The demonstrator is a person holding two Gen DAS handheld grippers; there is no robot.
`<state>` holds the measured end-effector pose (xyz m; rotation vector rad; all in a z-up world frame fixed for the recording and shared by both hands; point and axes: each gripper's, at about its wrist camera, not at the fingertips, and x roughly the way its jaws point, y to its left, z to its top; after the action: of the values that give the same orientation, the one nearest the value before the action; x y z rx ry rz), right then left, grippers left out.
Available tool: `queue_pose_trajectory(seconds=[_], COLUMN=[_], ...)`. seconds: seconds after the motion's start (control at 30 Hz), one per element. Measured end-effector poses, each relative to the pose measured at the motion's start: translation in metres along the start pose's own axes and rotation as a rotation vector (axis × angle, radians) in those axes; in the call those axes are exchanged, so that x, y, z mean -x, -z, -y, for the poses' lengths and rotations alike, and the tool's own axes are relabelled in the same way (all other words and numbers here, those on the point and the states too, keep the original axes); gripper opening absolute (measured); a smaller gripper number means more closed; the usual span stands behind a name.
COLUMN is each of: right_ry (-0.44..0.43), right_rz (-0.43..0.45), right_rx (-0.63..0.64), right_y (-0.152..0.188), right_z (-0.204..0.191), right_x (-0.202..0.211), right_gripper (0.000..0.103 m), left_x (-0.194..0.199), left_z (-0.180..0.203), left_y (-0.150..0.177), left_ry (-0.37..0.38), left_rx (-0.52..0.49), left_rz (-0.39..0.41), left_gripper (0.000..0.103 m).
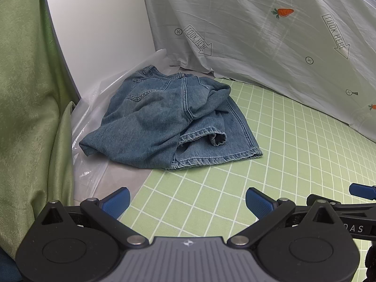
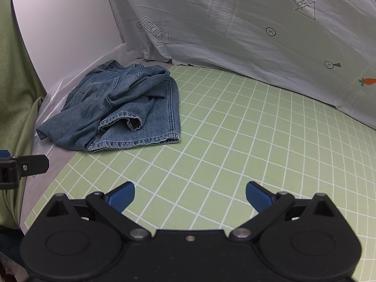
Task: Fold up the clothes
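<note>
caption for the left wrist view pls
Open left gripper hovers over green grid mat, crumpled jeans ahead.

- A staged indoor recording spot, not a lived-in room.
- A green grid mat (image 2: 235, 127) covers the work surface.
- A pale sheet (image 1: 258, 23) printed with carrots and arrows hangs behind.
- A white panel (image 1: 101, 23), green curtain (image 1: 25, 94) and clear plastic (image 1: 94, 108) close the left.

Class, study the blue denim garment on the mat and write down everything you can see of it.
The crumpled blue denim garment, apparently jeans, lies in a loose heap, unfolded. Stitched seams, a back pocket and the waistband show at the far end; one hemmed leg opening curls upward, another hem lies flat. It rests partly on the green gridded mat, partly on clear plastic sheeting. Nothing grips it.
</note>
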<state>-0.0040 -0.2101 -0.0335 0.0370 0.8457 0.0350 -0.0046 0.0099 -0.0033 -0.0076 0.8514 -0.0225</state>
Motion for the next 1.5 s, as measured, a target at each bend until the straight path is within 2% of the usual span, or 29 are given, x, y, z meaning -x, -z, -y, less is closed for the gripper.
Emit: queue_pose_trajectory(seconds=[1.1,1.5], right_ry=[-0.003,-0.004], right_rz=[-0.009,-0.018], right_rx=[0.000,0.049], right_y=[0.000,-0.008], right_z=[0.002,-0.003], right_x=[-0.004,-0.011], right_gripper=[0.102,0.102], left_x=[-0.003,-0.018], left_z=[0.008,0.010], left_y=[-0.002,-0.007], left_ry=[-0.006,-0.005], left_rx=[0.007,0.029], left_rz=[-0.019,-0.054], left_gripper=[0.103,0.103])
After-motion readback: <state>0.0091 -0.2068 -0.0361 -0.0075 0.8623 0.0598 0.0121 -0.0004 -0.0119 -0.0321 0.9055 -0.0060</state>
